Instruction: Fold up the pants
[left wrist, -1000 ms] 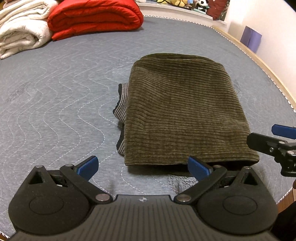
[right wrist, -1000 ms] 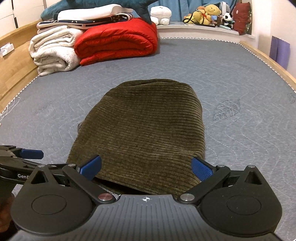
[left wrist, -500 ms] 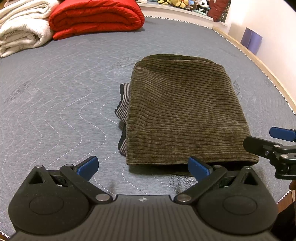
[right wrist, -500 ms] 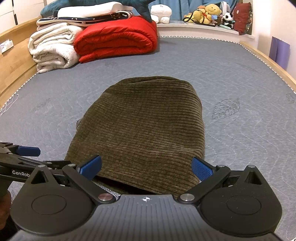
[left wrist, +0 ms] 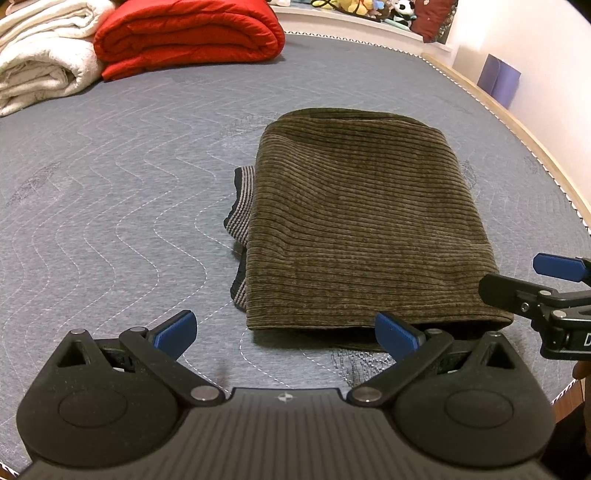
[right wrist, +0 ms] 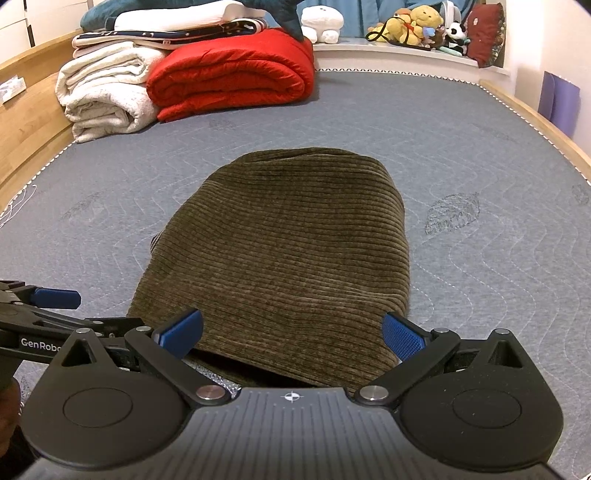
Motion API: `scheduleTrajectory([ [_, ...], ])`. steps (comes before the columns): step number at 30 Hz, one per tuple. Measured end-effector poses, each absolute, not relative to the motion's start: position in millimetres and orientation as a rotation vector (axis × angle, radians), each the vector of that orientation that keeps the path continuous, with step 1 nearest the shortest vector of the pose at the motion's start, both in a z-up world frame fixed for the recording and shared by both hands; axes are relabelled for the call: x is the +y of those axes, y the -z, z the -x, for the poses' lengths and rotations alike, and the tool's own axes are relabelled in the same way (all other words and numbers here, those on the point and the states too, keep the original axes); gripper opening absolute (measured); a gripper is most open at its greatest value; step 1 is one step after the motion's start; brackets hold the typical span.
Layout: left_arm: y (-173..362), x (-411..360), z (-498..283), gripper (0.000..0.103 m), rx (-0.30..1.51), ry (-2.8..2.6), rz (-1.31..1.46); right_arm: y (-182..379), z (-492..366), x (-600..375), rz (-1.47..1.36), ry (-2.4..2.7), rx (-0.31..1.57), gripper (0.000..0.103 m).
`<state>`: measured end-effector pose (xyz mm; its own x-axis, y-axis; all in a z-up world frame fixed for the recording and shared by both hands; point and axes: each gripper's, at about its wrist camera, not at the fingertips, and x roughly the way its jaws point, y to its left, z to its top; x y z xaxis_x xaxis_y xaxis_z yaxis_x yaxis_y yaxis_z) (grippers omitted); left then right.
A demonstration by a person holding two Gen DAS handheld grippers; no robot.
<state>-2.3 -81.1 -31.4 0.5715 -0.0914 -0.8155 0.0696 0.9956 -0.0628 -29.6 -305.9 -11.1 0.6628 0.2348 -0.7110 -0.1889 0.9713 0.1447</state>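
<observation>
The olive corduroy pants (left wrist: 354, 229) lie folded into a thick rectangle on the grey quilted mattress (left wrist: 110, 192); a striped waistband edge (left wrist: 240, 210) sticks out at their left side. They also show in the right wrist view (right wrist: 288, 251). My left gripper (left wrist: 284, 332) is open and empty, just short of the near left corner of the pants. My right gripper (right wrist: 291, 332) is open and empty, with the near edge of the pants between its fingers. Each gripper shows at the edge of the other's view: the right one (left wrist: 546, 291) and the left one (right wrist: 40, 306).
A red folded duvet (right wrist: 232, 74) and white rolled blankets (right wrist: 107, 92) lie at the far left of the mattress. Stuffed toys (right wrist: 424, 22) sit on a far ledge. A wooden bed frame (right wrist: 546, 125) runs along the right, with a purple item (right wrist: 561, 99) by the wall.
Both grippers have drawn back slightly from the pants and lifted a little. The folded pants have not moved.
</observation>
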Motion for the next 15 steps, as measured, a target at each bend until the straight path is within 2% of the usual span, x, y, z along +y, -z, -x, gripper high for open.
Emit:
scheduleTrajectory([
  [15, 29.3, -80.8, 4.1, 0.103, 0.945, 0.101, 0.022, 11.3, 29.8, -306.1, -0.059, -0.239, 0.812, 0.102],
])
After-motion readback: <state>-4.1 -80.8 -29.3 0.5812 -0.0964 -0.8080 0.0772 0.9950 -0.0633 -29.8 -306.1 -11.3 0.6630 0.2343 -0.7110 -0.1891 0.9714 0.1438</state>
